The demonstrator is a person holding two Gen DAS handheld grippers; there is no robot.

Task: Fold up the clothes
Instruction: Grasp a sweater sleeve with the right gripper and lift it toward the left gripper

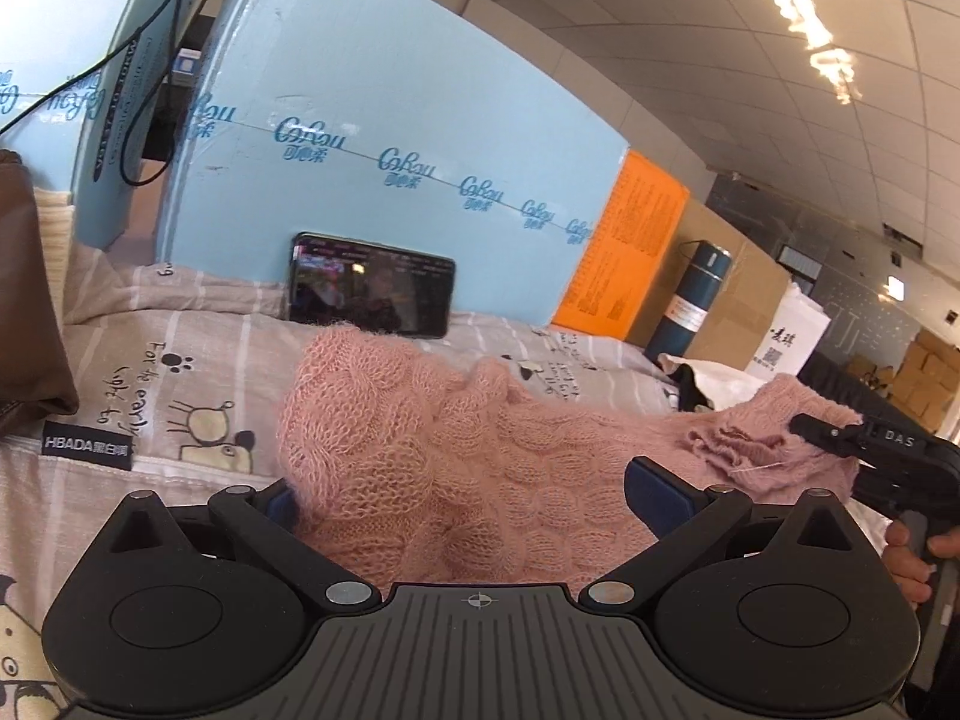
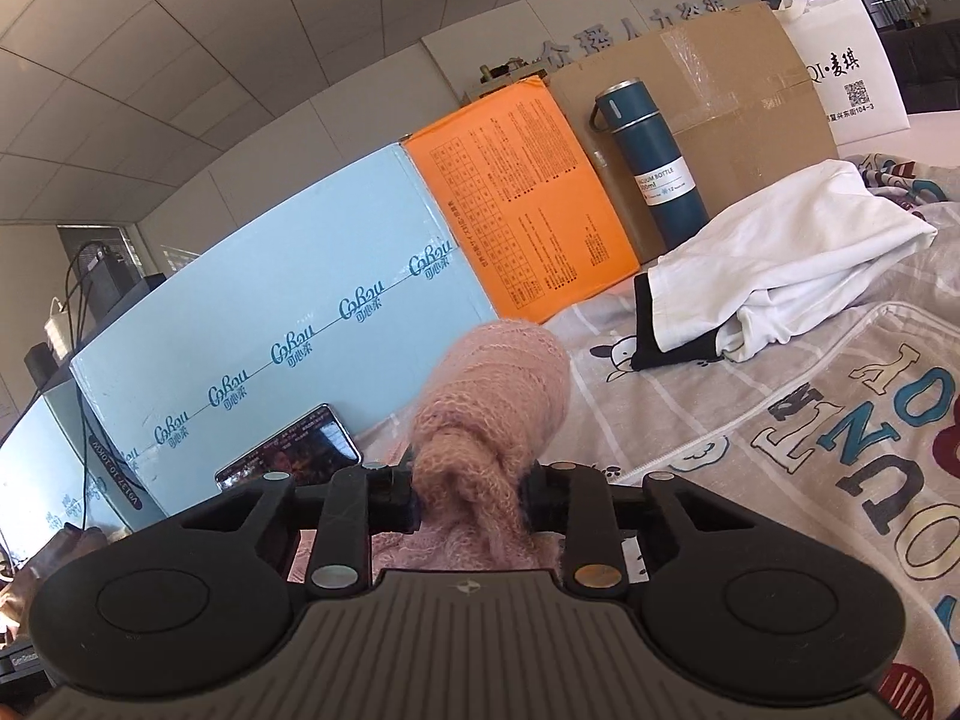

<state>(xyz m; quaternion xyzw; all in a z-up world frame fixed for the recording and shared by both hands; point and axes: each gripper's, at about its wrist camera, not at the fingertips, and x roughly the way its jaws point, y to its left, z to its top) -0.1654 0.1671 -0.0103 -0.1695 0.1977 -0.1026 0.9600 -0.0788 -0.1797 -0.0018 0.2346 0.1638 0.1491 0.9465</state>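
a: which way's the pink knit sweater (image 1: 456, 450) lying?
b: long axis runs left-right across the left cam, bunched body at left, thin end at right, on the printed bedsheet (image 1: 198, 372).
a: claws?
b: left gripper (image 1: 468, 498) wide apart, sweater between the pads, left pad touching it. right gripper (image 2: 468, 495) clamped on a bunch of the knit, lifted end sticking fwd.
a: room?
b: phone (image 1: 372, 294) leans on a blue carton (image 1: 390, 120); orange box (image 2: 528, 198), teal vacuum bottle (image 2: 654, 162), white garment (image 2: 780, 252) behind. office ceiling overhead.
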